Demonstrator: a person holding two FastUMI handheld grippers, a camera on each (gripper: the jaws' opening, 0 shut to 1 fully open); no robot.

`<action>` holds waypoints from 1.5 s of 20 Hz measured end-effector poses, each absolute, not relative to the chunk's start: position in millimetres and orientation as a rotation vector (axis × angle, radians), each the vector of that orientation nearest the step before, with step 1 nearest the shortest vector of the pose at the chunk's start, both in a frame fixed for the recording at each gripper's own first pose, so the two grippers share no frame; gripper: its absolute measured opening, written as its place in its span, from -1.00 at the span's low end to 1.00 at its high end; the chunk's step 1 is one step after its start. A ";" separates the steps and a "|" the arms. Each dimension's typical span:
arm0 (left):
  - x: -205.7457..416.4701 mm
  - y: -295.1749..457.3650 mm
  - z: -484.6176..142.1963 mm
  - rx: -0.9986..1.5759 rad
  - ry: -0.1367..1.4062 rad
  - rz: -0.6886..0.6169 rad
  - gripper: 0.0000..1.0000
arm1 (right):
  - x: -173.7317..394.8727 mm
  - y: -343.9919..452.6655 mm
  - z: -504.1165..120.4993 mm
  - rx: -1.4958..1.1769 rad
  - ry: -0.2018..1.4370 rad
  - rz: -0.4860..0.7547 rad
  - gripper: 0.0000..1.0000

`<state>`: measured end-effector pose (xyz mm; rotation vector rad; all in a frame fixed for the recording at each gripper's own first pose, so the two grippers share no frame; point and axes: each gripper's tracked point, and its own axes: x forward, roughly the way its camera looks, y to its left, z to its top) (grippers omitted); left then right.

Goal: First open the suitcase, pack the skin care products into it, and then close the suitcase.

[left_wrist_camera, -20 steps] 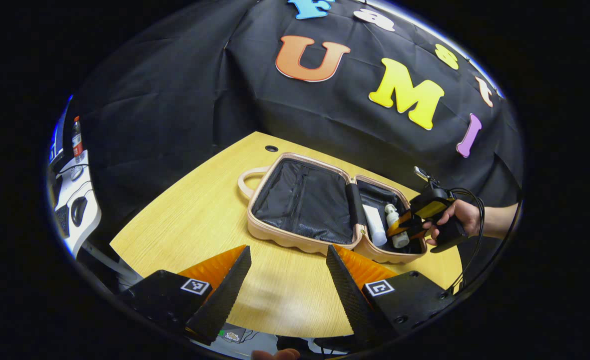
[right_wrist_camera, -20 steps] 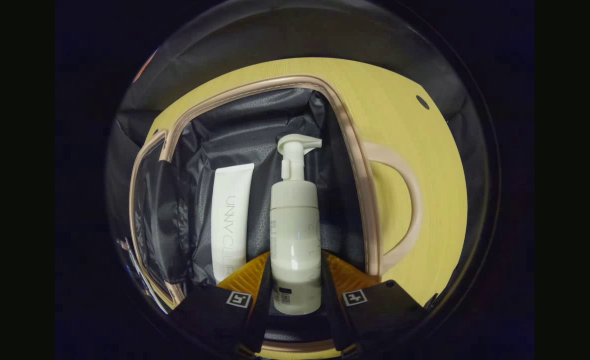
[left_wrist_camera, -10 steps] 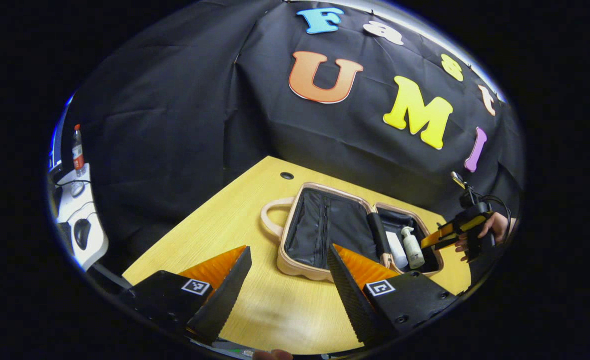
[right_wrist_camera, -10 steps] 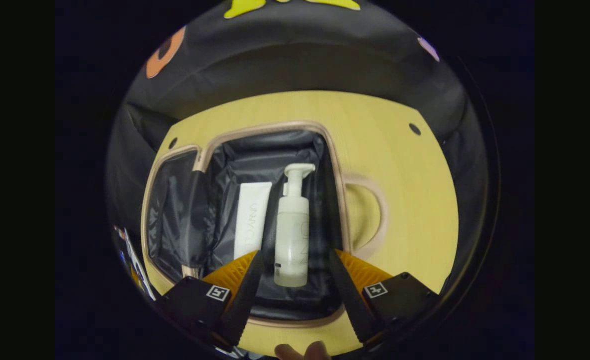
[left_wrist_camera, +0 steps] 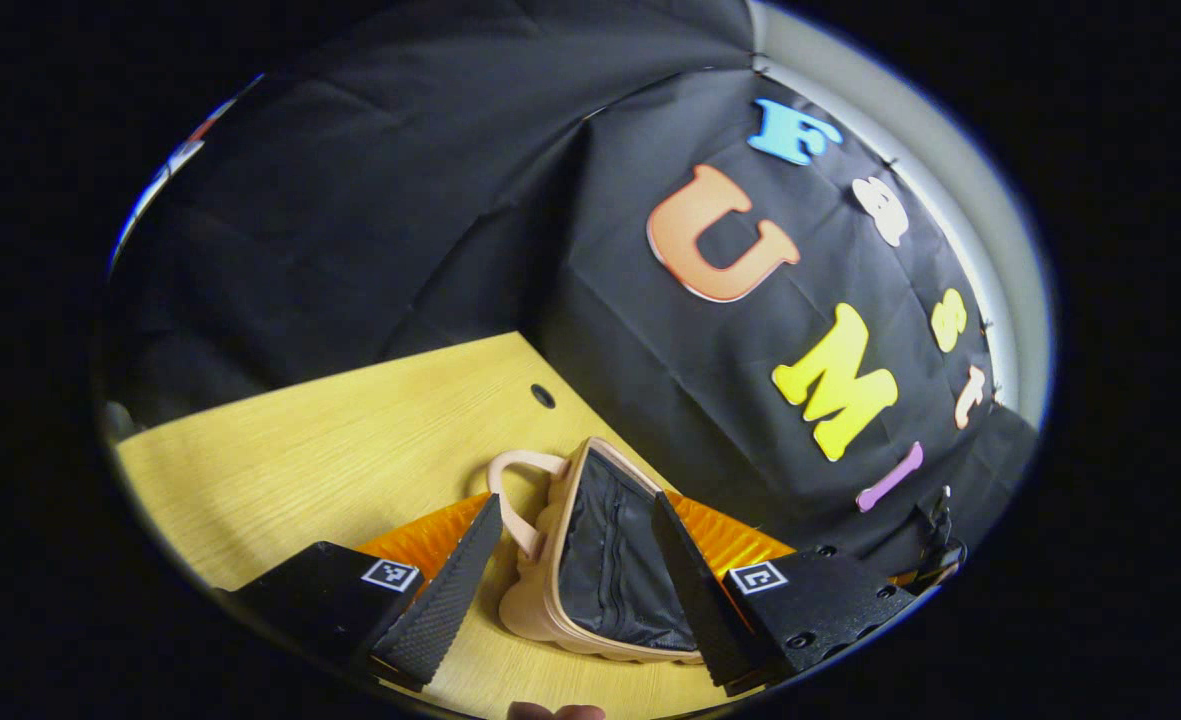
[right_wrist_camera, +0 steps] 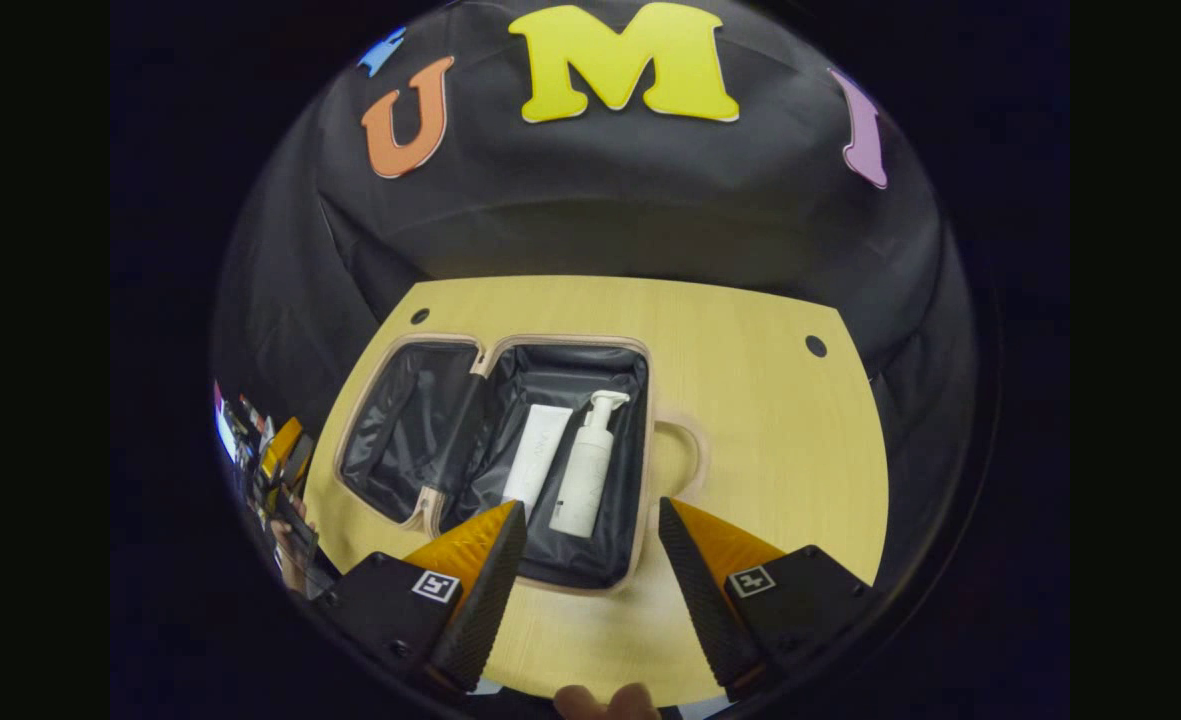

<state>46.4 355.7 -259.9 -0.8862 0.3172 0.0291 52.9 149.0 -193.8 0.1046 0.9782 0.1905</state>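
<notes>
Both products lie in the suitcase (right_wrist_camera: 495, 440); left tool (left_wrist_camera: 575, 570), jaws apart, should catch the lid's rim squarely.

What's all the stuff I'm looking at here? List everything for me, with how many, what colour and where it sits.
Pink hard-shell suitcase: one, pale pink with black lining, lying open on the table.
White squeeze tube: one, white, flat in the suitcase's right half, left of the bottle.
White pump bottle: one, white, lying in the same half, beside the tube.
Wooden table: one, light yellow wood with round cable holes, under the suitcase.
Left hand-held gripper: one, open, its fingers either side of the suitcase's handle end.
Right hand-held gripper: one, open, above the table's near edge, in front of the suitcase.
</notes>
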 end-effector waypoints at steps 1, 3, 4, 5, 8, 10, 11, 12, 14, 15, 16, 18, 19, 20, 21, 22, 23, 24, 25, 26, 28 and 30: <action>50.7 356.5 -268.2 -0.959 0.338 0.021 0.94 | 48.4 148.4 -186.2 0.121 0.962 0.204 0.52; 60.5 359.1 -289.6 -1.052 0.396 0.029 0.92 | 39.7 147.1 -174.7 0.169 0.947 0.222 0.53; 64.9 361.8 -305.8 -1.063 0.431 0.055 0.92 | 36.0 145.1 -171.2 0.181 0.943 0.225 0.53; 73.1 361.0 -318.2 -1.091 0.451 0.064 0.92 | 34.0 141.7 -170.4 0.178 0.936 0.224 0.58; 85.7 356.2 -326.5 -1.162 0.468 0.053 0.67 | 28.4 141.8 -167.7 0.197 0.937 0.221 0.62; 92.1 354.4 -330.1 -1.153 0.477 0.059 0.83 | 28.8 145.2 -166.5 0.224 0.939 0.222 0.63; 97.2 353.8 -332.2 -1.148 0.489 0.059 0.83 | 30.2 146.1 -165.0 0.231 0.936 0.224 0.63; 101.0 353.7 -334.0 -1.144 0.506 0.062 0.81 | 31.2 148.9 -164.3 0.237 0.933 0.227 0.62; 106.8 352.0 -342.5 -1.123 0.553 0.080 0.63 | 32.8 154.9 -161.3 0.246 0.926 0.240 0.62; 112.3 353.2 -345.3 -1.116 0.570 0.084 0.48 | 33.4 155.9 -160.6 0.241 0.923 0.245 0.62; 116.7 352.5 -344.2 -1.121 0.583 0.079 0.24 | 33.4 157.2 -158.5 0.231 0.916 0.252 0.52; 120.3 349.1 -340.9 -1.122 0.593 0.070 0.21 | 33.3 161.8 -155.6 0.211 0.897 0.268 0.62; 124.7 351.7 -344.7 -1.107 0.600 0.082 -0.16 | 32.2 162.0 -153.7 0.203 0.889 0.273 0.62; 125.3 350.9 -346.2 -1.101 0.610 0.082 -0.49 | 31.4 161.5 -151.8 0.197 0.881 0.276 0.62; 125.9 352.0 -341.1 -1.104 0.604 0.079 -0.63 | 29.6 161.1 -151.4 0.193 0.874 0.277 0.62; 126.1 352.6 -338.5 -1.100 0.602 0.085 -0.77 | 28.1 156.4 -150.8 0.181 0.863 0.266 0.62; 125.4 352.7 -337.2 -1.089 0.604 0.087 -0.81 | 28.9 149.8 -151.5 0.167 0.849 0.248 0.63; 124.1 352.1 -334.1 -1.068 0.605 0.090 -0.85 | 30.4 141.9 -149.9 0.159 0.830 0.227 0.63; 124.5 352.0 -331.1 -1.038 0.606 0.094 -0.87 | 31.0 134.6 -146.9 0.156 0.810 0.203 0.52; 124.3 353.0 -324.9 -1.010 0.601 0.099 -0.88 | 31.1 126.7 -143.3 0.159 0.792 0.179 0.61; 127.5 352.6 -299.6 -0.957 0.572 0.109 -0.89 | 29.8 105.2 -134.7 0.165 0.744 0.124 0.63; 127.8 349.9 -273.3 -0.925 0.544 0.114 -0.89 | 28.4 86.3 -128.1 0.165 0.702 0.079 0.63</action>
